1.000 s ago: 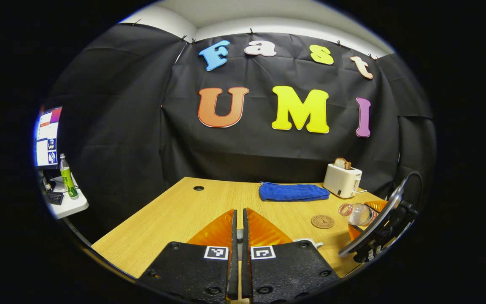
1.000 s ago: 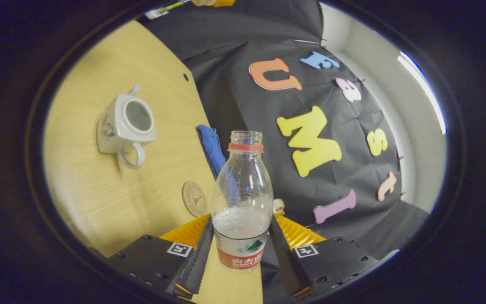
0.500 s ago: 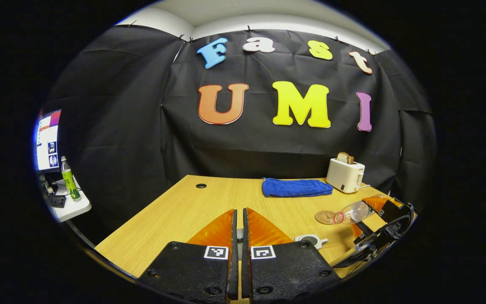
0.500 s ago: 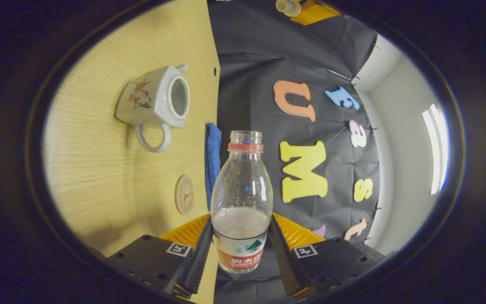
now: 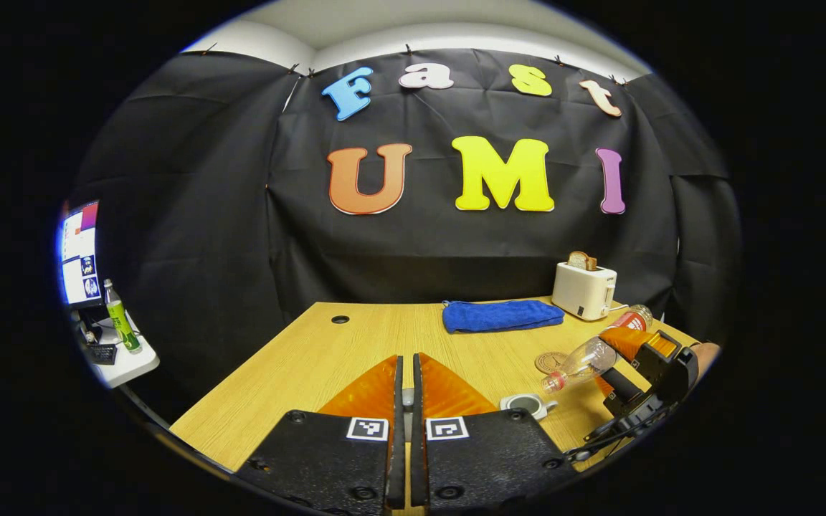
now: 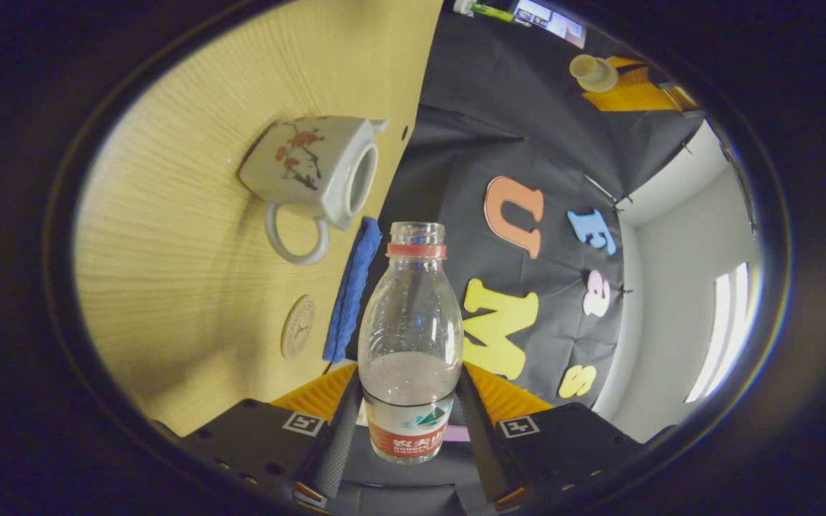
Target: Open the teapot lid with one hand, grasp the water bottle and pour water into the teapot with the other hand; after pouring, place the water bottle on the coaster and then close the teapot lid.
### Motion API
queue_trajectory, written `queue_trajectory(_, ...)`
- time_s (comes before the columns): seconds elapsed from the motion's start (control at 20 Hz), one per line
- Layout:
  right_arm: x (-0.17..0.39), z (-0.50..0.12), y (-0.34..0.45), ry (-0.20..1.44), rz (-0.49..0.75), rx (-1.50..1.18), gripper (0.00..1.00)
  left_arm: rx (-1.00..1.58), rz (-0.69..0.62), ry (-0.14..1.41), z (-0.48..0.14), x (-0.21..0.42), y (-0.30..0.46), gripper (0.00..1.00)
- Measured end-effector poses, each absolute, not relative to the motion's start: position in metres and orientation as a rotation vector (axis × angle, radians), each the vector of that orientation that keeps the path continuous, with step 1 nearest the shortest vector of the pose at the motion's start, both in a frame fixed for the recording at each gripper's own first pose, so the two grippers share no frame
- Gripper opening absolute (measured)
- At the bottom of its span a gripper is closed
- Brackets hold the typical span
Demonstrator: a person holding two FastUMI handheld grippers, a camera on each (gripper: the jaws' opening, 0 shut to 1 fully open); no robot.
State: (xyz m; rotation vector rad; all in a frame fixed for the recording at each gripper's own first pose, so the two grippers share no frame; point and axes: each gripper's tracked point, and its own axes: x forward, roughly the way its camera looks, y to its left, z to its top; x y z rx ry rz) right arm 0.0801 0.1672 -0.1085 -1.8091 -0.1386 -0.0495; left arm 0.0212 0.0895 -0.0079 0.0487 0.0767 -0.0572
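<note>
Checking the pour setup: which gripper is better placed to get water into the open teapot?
Right. The right gripper already clamps the tilted water bottle, its mouth near the lidless teapot; the left gripper is shut, apparently holding the lid.

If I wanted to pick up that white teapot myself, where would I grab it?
By the loop handle of the teapot, coming from the side opposite its spout. The ring stands clear of the body, and the mouth is open, so keep it level.
</note>
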Motion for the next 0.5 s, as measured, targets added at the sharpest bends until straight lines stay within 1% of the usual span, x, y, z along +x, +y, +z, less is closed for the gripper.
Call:
queue_trajectory(0.05, 0.079, -0.109, 0.170, -0.148, -0.046, -1.832, 0.72, 0.050, -0.059, 0.078, -0.008, 0.021, 0.089, 0.05)
queue_trajectory(0.1, 0.078, -0.109, 0.172, -0.156, -0.041, -1.849, 0.75, 0.051, -0.060, 0.080, -0.009, 0.021, 0.088, 0.05)
queue_trajectory(0.15, 0.078, -0.109, 0.174, -0.162, -0.042, -1.864, 0.72, 0.053, -0.059, 0.084, -0.010, 0.021, 0.089, 0.05)
queue_trajectory(0.2, 0.079, -0.108, 0.175, -0.165, -0.042, -1.877, 0.72, 0.056, -0.056, 0.088, -0.011, 0.022, 0.090, 0.05)
queue_trajectory(0.25, 0.081, -0.107, 0.175, -0.169, -0.043, -1.887, 0.75, 0.059, -0.051, 0.091, -0.012, 0.023, 0.092, 0.05)
queue_trajectory(0.5, 0.076, -0.101, 0.181, -0.190, -0.056, -1.925, 0.75, 0.067, -0.048, 0.099, -0.014, 0.021, 0.094, 0.05)
